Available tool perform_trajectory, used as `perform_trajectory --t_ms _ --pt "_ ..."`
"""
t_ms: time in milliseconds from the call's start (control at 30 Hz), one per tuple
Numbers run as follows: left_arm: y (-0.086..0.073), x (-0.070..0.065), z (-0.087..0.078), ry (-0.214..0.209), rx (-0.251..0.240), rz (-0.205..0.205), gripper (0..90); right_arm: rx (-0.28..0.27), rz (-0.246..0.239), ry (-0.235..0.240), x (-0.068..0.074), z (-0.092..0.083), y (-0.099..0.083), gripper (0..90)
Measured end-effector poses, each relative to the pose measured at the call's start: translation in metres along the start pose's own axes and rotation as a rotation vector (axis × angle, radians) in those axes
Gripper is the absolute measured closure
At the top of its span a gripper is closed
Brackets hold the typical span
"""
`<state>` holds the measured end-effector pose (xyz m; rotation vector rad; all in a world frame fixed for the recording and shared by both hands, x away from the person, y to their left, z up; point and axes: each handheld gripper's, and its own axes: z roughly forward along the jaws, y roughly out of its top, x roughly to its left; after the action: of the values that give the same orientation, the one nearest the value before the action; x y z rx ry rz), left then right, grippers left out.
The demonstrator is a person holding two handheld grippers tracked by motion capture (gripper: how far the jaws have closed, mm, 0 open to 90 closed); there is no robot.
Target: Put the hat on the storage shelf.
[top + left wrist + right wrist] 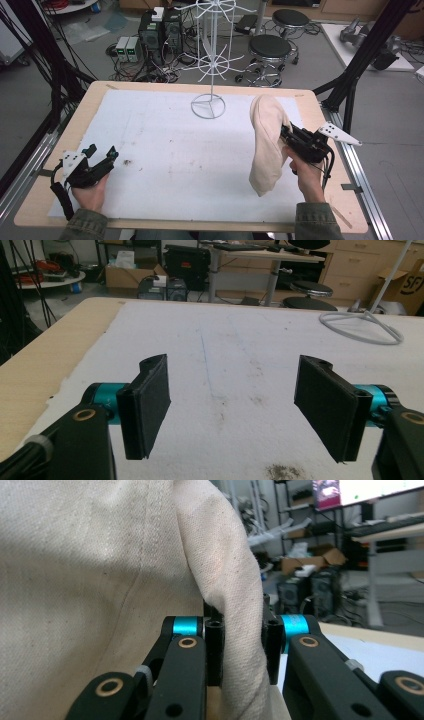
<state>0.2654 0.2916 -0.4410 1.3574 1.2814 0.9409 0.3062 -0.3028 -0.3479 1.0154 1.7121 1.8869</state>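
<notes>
The cream cloth bag (267,145) is a matt, coarse-woven canvas with stitched seams. A rough, stained white felt mat (170,150) covers the pale, smooth wooden table (80,117). The white wire rack (212,55) looks like painted metal. Matt black pads (155,400) line the jaws.

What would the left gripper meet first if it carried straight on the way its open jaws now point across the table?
Probably nothing soon: ahead of the left gripper lies only bare white mat. The wire rack's ring base sits off to one side, likely outside that line, though depth is hard to judge.
</notes>
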Motion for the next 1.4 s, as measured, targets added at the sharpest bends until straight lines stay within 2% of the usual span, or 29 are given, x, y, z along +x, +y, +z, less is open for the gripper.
perform_trajectory --t_ms 67,333,367,400,500,567,667,767,933,1000,1133,1267,1333,1367,1400 --pt "0.000 0.000 0.000 -0.001 0.003 0.007 30.3 -0.013 -0.003 0.021 0.003 0.002 0.004 78.9" --pt "0.000 -0.001 0.000 0.000 -0.003 0.015 30.3 -0.037 -0.042 0.007 0.000 0.011 0.038 78.7" --pt "0.000 -0.001 0.000 0.000 -0.003 0.015 30.3 -0.037 -0.042 0.007 0.000 0.011 0.038 78.7" --pt "0.000 -0.002 0.000 -0.003 -0.004 0.012 30.3 -0.045 -0.056 0.006 0.001 0.013 0.049 78.6" --pt "0.000 -0.002 0.000 -0.007 -0.007 0.014 30.4 -0.055 -0.081 0.002 0.003 0.016 0.065 78.4" --pt "0.000 -0.003 0.000 -0.010 -0.008 0.015 30.3 -0.058 -0.087 0.000 0.003 0.018 0.069 78.3" --pt "0.000 -0.003 0.000 -0.013 -0.006 0.017 30.3 -0.066 -0.112 -0.004 0.007 0.024 0.085 77.9" --pt "0.000 -0.005 0.000 -0.019 -0.002 0.023 30.4 -0.073 -0.134 -0.005 0.013 0.034 0.103 77.5" --pt "0.000 -0.006 0.000 -0.024 -0.003 0.026 30.4 -0.072 -0.163 -0.009 0.018 0.044 0.118 77.2" --pt "-0.001 -0.007 0.000 -0.025 -0.001 0.026 30.4 -0.067 -0.175 -0.018 0.021 0.054 0.128 77.2" --pt "-0.001 -0.007 0.000 -0.026 0.002 0.027 30.4 -0.071 -0.171 -0.020 0.023 0.062 0.136 77.0" --pt "-0.001 -0.010 0.001 -0.032 0.001 0.026 30.4 -0.088 -0.180 -0.027 0.027 0.080 0.153 77.0" --pt "-0.001 -0.010 0.001 -0.034 0.001 0.027 30.4 -0.090 -0.184 -0.029 0.028 0.081 0.154 77.0" --pt "-0.001 -0.010 0.001 -0.035 0.001 0.027 30.4 -0.089 -0.191 -0.037 0.030 0.089 0.164 76.9" --pt "-0.001 -0.010 0.001 -0.035 0.000 0.027 30.4 -0.089 -0.191 -0.037 0.030 0.089 0.164 76.9"
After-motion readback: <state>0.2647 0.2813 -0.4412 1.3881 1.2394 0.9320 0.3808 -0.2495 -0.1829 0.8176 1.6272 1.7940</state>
